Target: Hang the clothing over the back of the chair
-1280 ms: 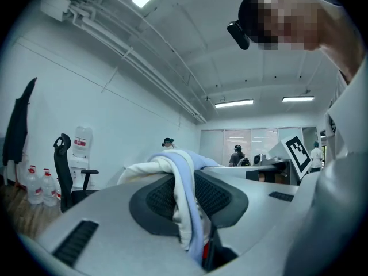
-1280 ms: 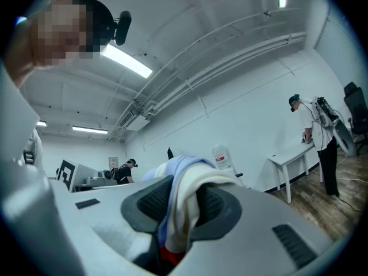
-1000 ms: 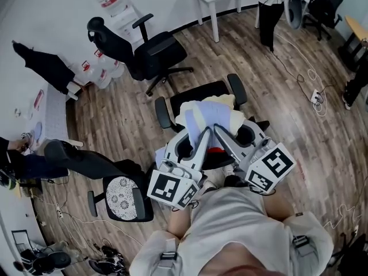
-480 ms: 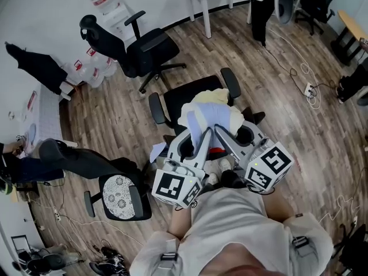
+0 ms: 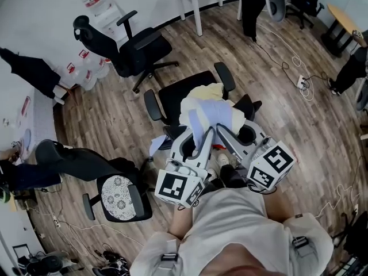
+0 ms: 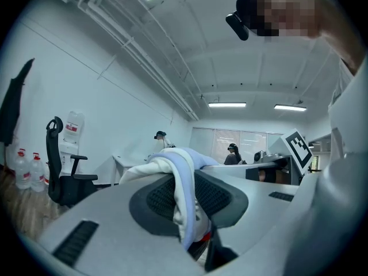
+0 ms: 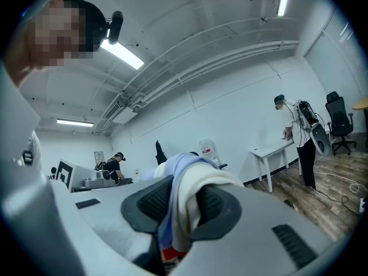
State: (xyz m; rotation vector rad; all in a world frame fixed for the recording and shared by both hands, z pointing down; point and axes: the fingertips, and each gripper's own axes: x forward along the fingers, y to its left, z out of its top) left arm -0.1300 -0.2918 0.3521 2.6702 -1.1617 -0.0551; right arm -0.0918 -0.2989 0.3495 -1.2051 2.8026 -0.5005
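I'm pinching one fold of the pale blue and cream clothing (image 5: 210,111) between the pads of the left gripper (image 6: 183,211) and another in the right gripper (image 7: 178,211), both clamping on cloth. I'm holding it bunched above the black chair (image 5: 179,94). Nothing looks draped on the backrest yet, so I'm judging the hanging itself not yet done

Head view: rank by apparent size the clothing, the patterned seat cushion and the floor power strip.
1. clothing
2. patterned seat cushion
3. power strip
The clothing is nearest the camera, which enlarges it.
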